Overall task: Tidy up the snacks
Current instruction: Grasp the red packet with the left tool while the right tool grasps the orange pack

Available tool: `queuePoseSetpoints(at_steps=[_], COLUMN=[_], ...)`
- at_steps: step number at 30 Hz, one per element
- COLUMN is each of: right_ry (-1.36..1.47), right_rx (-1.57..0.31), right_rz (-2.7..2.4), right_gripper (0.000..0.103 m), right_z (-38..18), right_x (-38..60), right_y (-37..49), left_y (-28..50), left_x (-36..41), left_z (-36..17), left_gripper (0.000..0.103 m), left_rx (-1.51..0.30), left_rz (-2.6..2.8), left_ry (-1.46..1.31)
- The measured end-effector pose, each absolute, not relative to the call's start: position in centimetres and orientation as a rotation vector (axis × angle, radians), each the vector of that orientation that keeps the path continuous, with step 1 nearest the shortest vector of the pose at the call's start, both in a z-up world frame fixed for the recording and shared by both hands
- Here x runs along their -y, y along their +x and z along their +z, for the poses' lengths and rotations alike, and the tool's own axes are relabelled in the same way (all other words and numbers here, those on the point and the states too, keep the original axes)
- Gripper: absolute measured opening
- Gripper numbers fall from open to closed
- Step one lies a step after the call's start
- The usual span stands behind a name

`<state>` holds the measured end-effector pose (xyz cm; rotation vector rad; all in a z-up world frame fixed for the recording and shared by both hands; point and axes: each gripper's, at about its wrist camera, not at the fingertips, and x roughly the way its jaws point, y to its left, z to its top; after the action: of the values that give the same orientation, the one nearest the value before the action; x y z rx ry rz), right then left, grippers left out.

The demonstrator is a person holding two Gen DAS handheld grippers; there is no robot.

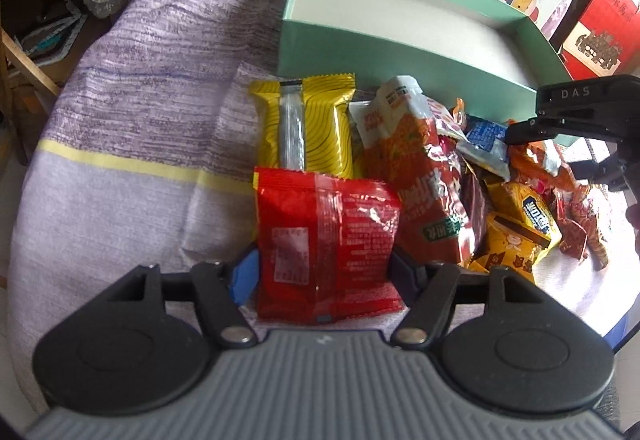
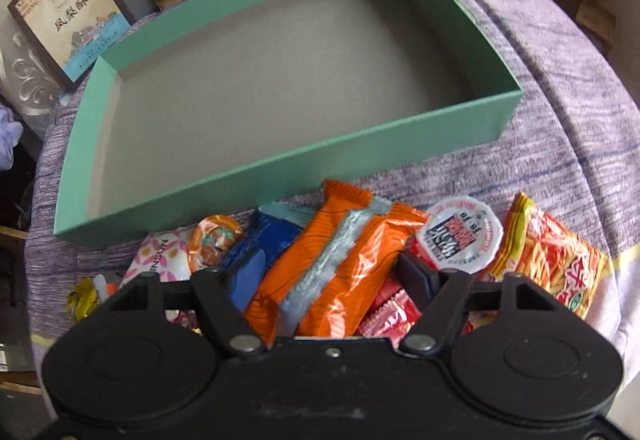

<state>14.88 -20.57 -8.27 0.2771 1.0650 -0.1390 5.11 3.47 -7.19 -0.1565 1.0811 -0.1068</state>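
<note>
My left gripper (image 1: 324,272) is shut on a red snack packet (image 1: 326,240), held just in front of the snack pile (image 1: 460,175). A yellow packet (image 1: 306,123) lies behind it. My right gripper (image 2: 336,276) is shut on an orange packet (image 2: 340,260) over the pile; it also shows in the left wrist view (image 1: 528,131) at the right. The empty mint-green box (image 2: 280,167) stands just beyond the pile on the purple cloth and shows in the left wrist view (image 1: 360,39) too.
Around the orange packet lie a blue packet (image 2: 276,236), a round-lidded cup (image 2: 460,236), an orange noodle-print bag (image 2: 552,264) and a pink floral packet (image 2: 160,260). Printed boxes (image 2: 68,15) stand behind the green box. The cloth-covered table edge falls away at the left.
</note>
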Motion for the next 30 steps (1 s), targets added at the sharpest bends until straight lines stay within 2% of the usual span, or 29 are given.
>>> queuePoseSetpoints(at_steps=[4, 13, 19, 24, 26, 27, 28, 30], right_ry=[0.283, 0.297, 0.198, 0.198, 0.196, 0.184, 0.162, 0.111], right_rx=[-1.035, -1.016, -1.05, -1.031, -1.019, -1.013, -1.007, -0.993], right_rz=[-0.093, 0.078, 0.139, 0.095, 0.088, 0.082, 0.076, 0.048], right_gripper=[0.054, 0.054, 0.054, 0.056, 0.072, 0.074, 0.073, 0.052], right_z=[-7.8, -7.0, -7.1, -6.8, -6.7, -6.8, -6.9, -7.4], right_x=[21.2, 23.8, 24.3, 24.4, 24.1, 23.8, 23.5, 22.9], right_y=[13.4, 9.8, 7.6, 6.8, 6.8, 6.8, 6.7, 6.4], left_y=[4.7, 3.7, 3.9, 3.9, 4.0, 3.9, 3.9, 3.9], left_x=[-4.1, -4.3, -3.7, -3.3, -3.3, -3.3, -3.4, -3.6], left_z=[-6.8, -4.5, -4.2, -4.4, -4.3, -4.2, -4.1, -3.9], left_gripper=[0.057, 0.056, 0.056, 0.056, 0.056, 0.056, 0.056, 0.056], left_rx=[-1.061, -1.008, -1.02, -1.032, -1.031, -1.028, -1.027, -1.025], left_rz=[-0.103, -0.119, -0.125, -0.127, -0.123, -0.121, -0.12, -0.119], left_ry=[-0.175, -0.153, -0.138, -0.136, -0.134, -0.133, -0.135, -0.138])
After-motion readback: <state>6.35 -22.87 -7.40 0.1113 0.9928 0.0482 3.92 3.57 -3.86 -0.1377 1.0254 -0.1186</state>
